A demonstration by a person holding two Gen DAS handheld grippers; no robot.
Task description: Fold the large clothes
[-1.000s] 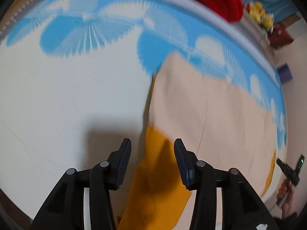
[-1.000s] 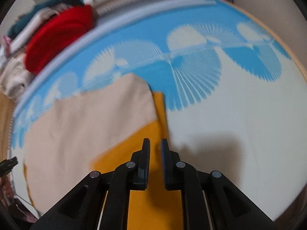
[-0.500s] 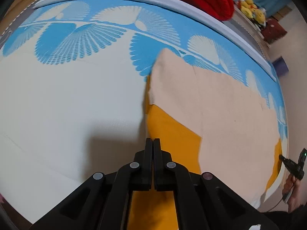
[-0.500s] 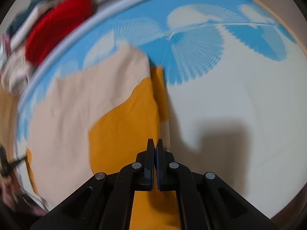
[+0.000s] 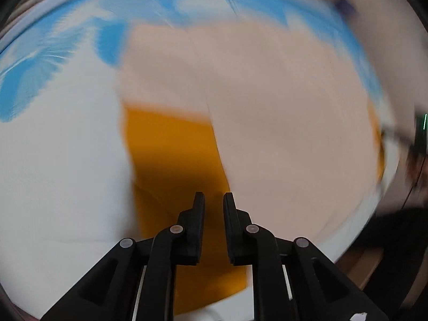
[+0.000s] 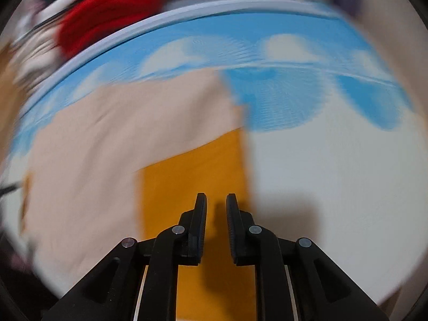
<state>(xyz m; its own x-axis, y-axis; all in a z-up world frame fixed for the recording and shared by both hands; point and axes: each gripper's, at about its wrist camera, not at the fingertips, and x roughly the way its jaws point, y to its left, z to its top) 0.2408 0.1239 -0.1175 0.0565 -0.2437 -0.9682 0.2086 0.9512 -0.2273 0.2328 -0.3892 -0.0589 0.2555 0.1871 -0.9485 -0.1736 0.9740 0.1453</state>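
Observation:
A large garment lies flat on the bed, mostly beige with an orange part showing at its near left end. My left gripper hovers over that orange part, its jaws opening, a narrow gap between them and no cloth in it. In the right wrist view the same garment shows beige with orange at its right end. Above that orange strip my right gripper is also opening, nothing pinched. Both views are motion-blurred.
The bed sheet is white with a blue fan pattern toward the far edge. A red cloth pile lies beyond the bed's pale edge. A dark blurred shape with a green light sits at the garment's far end.
Both grippers closed fully half a second ago and have since parted slightly. Both views have rolled and shifted over the garment, now heavily blurred.

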